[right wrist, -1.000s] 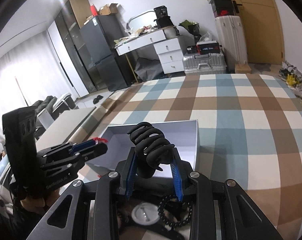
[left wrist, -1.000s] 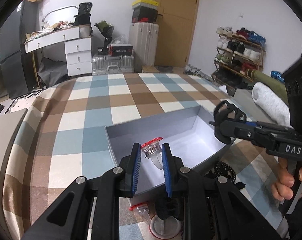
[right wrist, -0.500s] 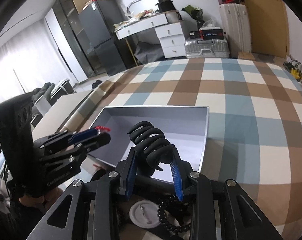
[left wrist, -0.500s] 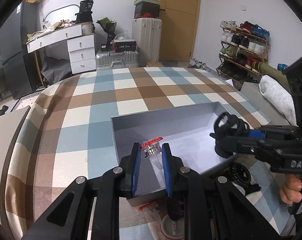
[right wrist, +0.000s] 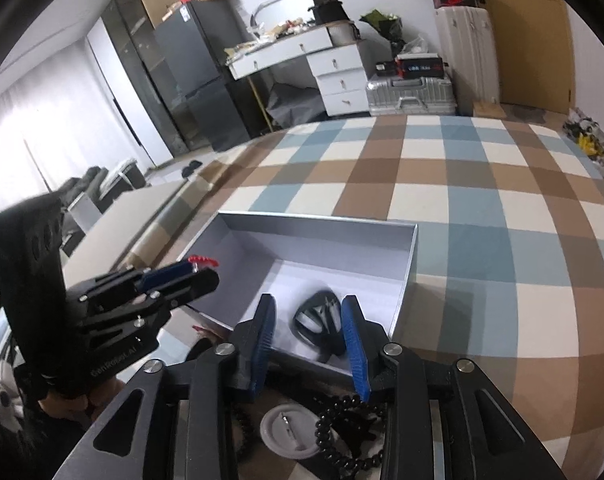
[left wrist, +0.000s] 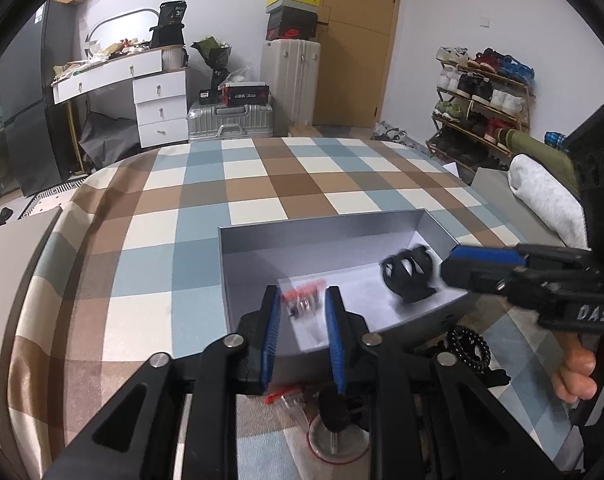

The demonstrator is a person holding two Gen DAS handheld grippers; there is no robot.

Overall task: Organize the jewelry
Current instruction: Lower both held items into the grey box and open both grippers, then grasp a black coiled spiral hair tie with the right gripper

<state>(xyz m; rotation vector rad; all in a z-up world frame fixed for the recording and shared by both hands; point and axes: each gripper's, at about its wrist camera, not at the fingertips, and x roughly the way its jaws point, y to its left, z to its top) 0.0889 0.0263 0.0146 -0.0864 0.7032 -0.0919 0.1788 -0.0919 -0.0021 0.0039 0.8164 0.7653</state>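
1. The blue, brown and cream checked-cloth surface (left wrist: 262, 184) is seen to be wide and bare beyond the box, so room for moving is ample ahead and to the sides. The near edge is crowded.
2. The open grey rectangular cardboard box (left wrist: 321, 222) is set near the front of the surface. Its thin upright walls are the edges to be cleared on any exit.
3. The right gripper (right wrist: 307, 308) is held just over the near wall of the box with its fingers spread and nothing between them.
4. The left gripper (left wrist: 301, 312) is held over the box's near left part. Whether its fingers are pinching cannot be told, as the item there is blurred.
5. The black plastic claw hair clip (right wrist: 317, 328) is blurred inside the box, free of the fingers – judged delivered.
6. The small red-and-clear clip (left wrist: 303, 300) is seen between the left fingers, above the box floor.
7. Judged as left to do – the black bead bracelet (right wrist: 341, 432) and a second red-and-clear piece (left wrist: 286, 398) lie outside the box, by the white round dish (right wrist: 288, 426).
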